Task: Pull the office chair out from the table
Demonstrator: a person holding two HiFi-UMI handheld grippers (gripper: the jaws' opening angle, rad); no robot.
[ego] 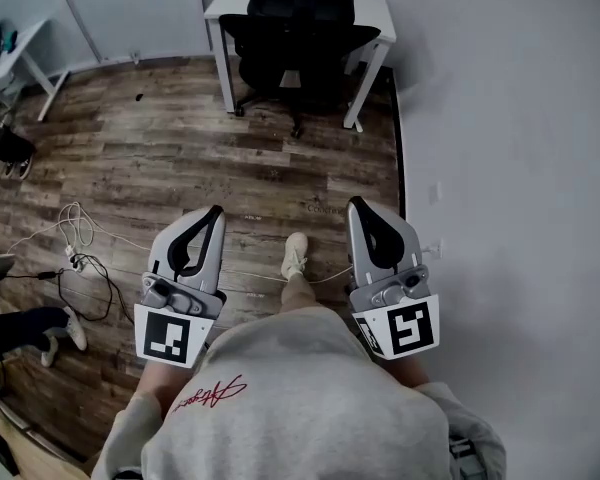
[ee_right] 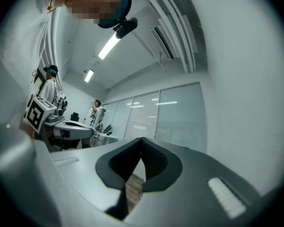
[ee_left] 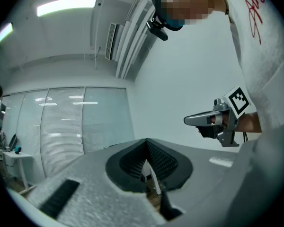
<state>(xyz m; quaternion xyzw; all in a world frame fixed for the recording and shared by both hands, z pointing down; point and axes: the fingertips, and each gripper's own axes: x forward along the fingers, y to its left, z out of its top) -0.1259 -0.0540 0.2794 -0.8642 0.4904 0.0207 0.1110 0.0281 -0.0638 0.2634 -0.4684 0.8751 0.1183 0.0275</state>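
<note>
Office chair at table, sweatshirt script illegible

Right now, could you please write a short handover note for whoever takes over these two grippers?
Left gripper: shut, nothing between its jaws, pointing toward the chair but well short of it.
Right gripper: shut and empty too, alongside the left one.
Chair: black, tucked under the white table at the far side of the wooden floor.
Done: nothing yet; neither gripper touches the chair.
Left: walk up, open a gripper, probably take the chair by its back, and pull it clear of the table.
</note>
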